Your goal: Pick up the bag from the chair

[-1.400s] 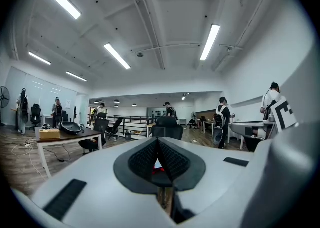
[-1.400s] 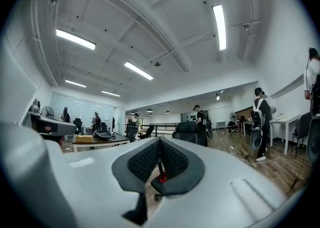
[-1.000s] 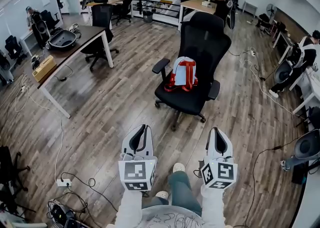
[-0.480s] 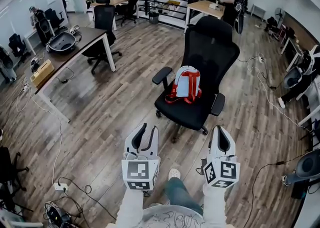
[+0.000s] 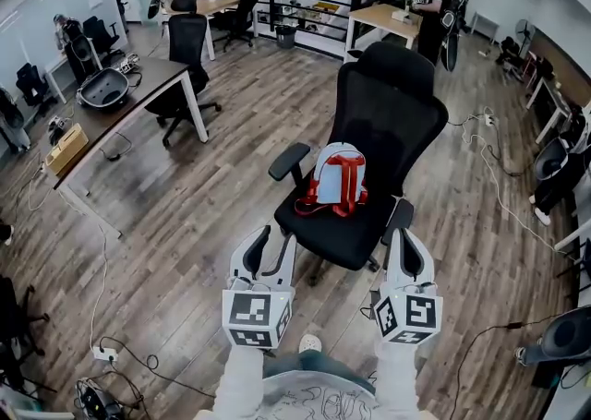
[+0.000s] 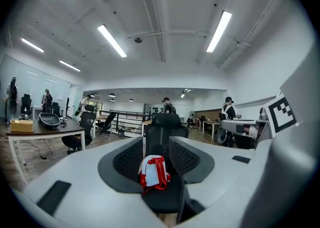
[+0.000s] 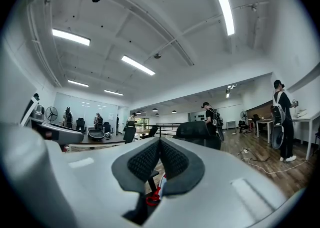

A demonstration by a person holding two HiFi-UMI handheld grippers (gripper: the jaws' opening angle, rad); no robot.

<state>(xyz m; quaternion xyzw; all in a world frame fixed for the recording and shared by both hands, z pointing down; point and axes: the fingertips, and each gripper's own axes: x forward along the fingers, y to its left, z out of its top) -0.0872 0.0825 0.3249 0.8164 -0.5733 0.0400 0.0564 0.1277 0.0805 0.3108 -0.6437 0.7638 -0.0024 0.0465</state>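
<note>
Jaws apart on left gripper [image 5: 271,241], together on right gripper [image 5: 404,241], both empty, short of bag [image 5: 340,174] on chair [image 5: 390,114].

Head view looks down on the chair [image 5: 388,104]; both gripper views face it, seemingly near.

You are working under bright, even light: ceiling strips [image 6: 112,40] are glaring white across the top of both gripper views. The wood floor [image 5: 222,160] is shining softly (shadows falling faint). Frame edges are bowing and darkening; your left gripper [image 6: 156,144] is blurring up close.
</note>
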